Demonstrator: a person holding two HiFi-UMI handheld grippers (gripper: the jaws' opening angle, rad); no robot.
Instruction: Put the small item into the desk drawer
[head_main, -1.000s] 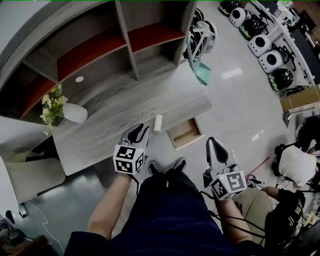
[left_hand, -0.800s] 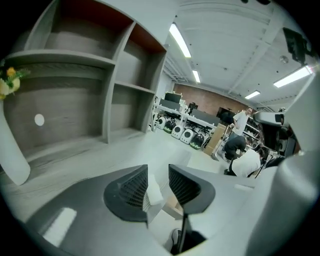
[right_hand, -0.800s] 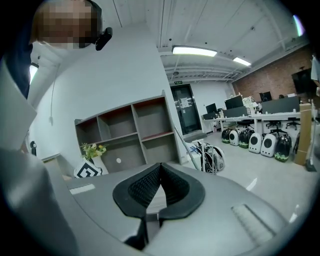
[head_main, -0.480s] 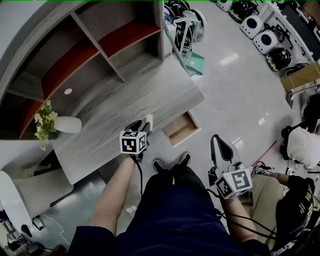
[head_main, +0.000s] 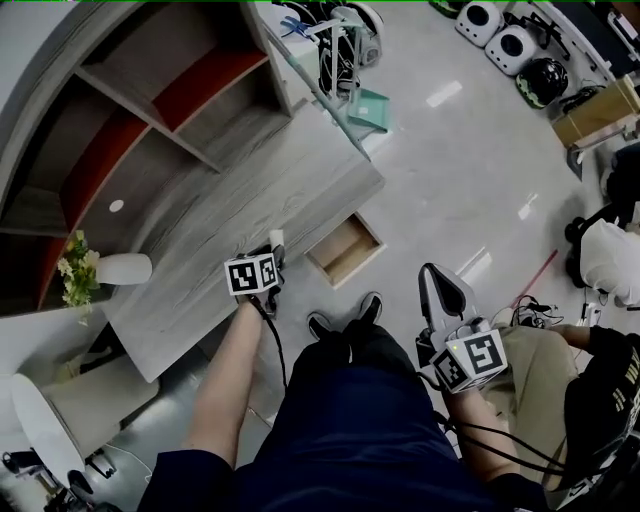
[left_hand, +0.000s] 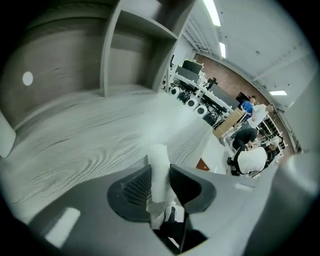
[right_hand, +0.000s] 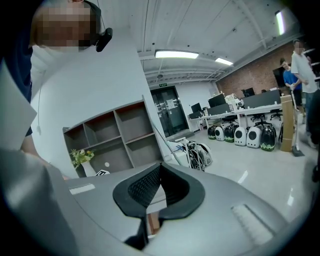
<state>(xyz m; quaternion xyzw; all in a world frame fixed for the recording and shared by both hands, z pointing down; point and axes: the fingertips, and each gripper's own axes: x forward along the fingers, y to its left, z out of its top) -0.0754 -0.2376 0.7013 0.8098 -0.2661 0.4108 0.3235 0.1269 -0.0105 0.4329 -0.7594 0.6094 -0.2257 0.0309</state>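
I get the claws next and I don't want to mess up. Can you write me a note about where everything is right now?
Left claw: open, jaws either side of the small white cylinder, which stands upright near the front edge of the grey wood-grain desk. Not squeezed yet.
Right claw: shut, empty, held low above the floor.
Light wooden drawer: pulled open, just right of the cylinder.
Done: drawer open, left claw lined up.
Left: close on the cylinder, lift it, put it in the drawer.
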